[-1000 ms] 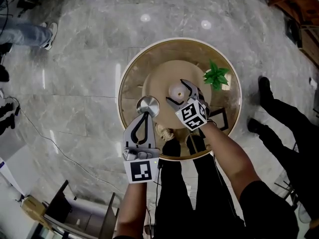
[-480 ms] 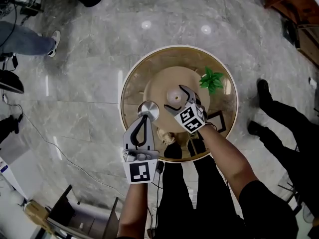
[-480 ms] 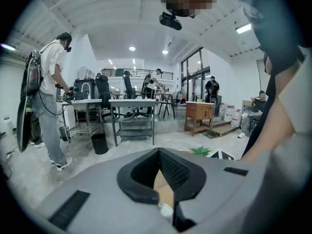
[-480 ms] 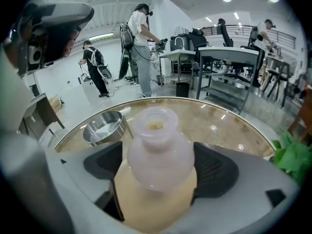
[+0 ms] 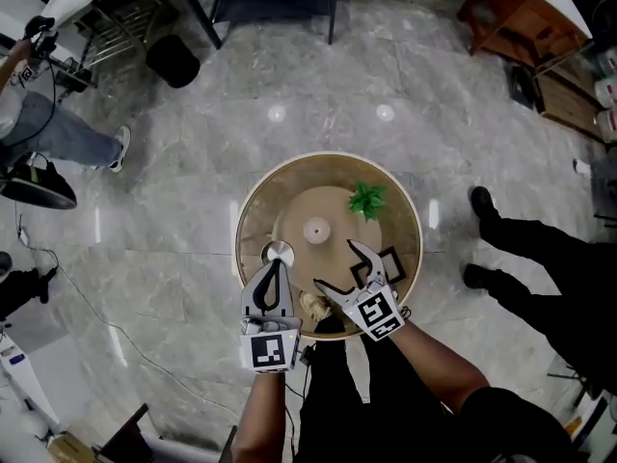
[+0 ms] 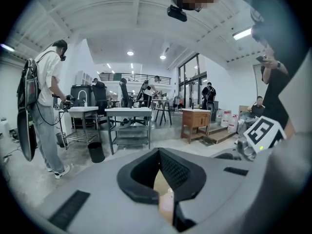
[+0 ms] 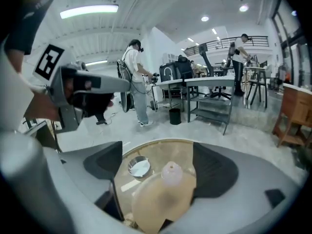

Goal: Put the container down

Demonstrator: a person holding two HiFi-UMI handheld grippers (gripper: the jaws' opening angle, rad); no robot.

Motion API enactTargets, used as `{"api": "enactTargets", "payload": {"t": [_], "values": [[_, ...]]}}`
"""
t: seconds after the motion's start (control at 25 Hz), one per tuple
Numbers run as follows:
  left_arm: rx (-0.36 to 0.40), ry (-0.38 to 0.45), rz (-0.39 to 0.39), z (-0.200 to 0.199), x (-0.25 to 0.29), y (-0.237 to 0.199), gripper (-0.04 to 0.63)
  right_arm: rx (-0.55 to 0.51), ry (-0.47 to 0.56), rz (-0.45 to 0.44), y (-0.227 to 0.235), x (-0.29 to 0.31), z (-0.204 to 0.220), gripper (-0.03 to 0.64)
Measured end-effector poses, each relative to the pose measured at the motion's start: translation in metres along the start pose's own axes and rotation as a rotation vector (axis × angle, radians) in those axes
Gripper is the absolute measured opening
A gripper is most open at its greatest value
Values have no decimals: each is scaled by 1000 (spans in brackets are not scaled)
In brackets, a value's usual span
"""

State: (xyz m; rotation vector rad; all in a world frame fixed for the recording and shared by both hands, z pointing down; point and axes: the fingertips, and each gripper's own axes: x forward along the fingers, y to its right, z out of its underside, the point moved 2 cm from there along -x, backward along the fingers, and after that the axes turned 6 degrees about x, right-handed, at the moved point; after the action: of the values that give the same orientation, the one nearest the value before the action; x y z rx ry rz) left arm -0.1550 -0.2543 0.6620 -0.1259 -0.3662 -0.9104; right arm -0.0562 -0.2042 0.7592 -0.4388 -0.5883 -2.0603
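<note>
**Let go:** the right tongs [image 5: 335, 264] sit drawn back toward the near rim of the round glass bench [image 5: 247, 222]. Their jaws have just been opening and now stand spread wide, with nothing between the pads. A second ago they bracketed the small pale container [image 5: 316, 230]. It now stands on its own at the middle of the bench, over the beige disc [image 5: 289, 222] that shows through the glass, and both tools are clear of it. The put-down looks done, and all that seems left is for the tools to move off.

The left tongs [image 5: 274, 266] have their jaws together on nothing and hang over a shallow steel bowl [image 5: 278, 253]. The right gripper view shows that bowl lying alone on the glass, just left of the container.

The container stands upright, base on the bench and rounded cap pointing at the ceiling. Its long axis runs vertical, so the head view shows it as a small circle, while the right gripper view shows its domed side profile. No spout or handle shows, so it has no readable sideways facing.

A green plant sprig [image 5: 367, 200] lies beyond it and a black square frame [image 5: 390, 263] to its right, both apart from it.
</note>
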Motion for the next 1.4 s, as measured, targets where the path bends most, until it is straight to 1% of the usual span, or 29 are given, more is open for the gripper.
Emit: {"api": "enactTargets", "payload": {"t": [0.12,0.24,0.4,0.56,0.72,0.92,1.0,1.04,1.16,1.2,1.32,1.4], "values": [[-1,3,22,-32,-11,14,-2,2,50,16,-12,-49,-47,431],[2,30,54,-67,-25,37,-2,-27,99,15,-22,-98,-84,423],[14,77,86,-114,-24,50,-2,-88,172,43,-17,-141,-139,370],[29,91,114,-145,-30,66,-2,-112,253,84,-15,-183,-180,327],[35,128,125,-167,-49,85,-3,-147,330,104,-25,-226,-202,302],[36,163,147,-193,-59,96,-2,-182,381,145,-24,-257,-222,263],[46,176,152,-201,-63,99,-2,-170,391,151,-23,-264,-225,225],[51,182,156,-204,-65,101,-3,-169,394,158,-22,-269,-226,221],[61,197,163,-213,-69,105,-2,-218,416,199,-22,-281,-236,176],[64,203,167,-216,-70,106,-2,-231,427,217,-22,-284,-240,172],[69,218,174,-223,-75,109,-2,-215,445,266,-20,-295,-249,136],[72,222,174,-226,-79,110,-3,-209,454,288,-19,-300,-251,99]]}}
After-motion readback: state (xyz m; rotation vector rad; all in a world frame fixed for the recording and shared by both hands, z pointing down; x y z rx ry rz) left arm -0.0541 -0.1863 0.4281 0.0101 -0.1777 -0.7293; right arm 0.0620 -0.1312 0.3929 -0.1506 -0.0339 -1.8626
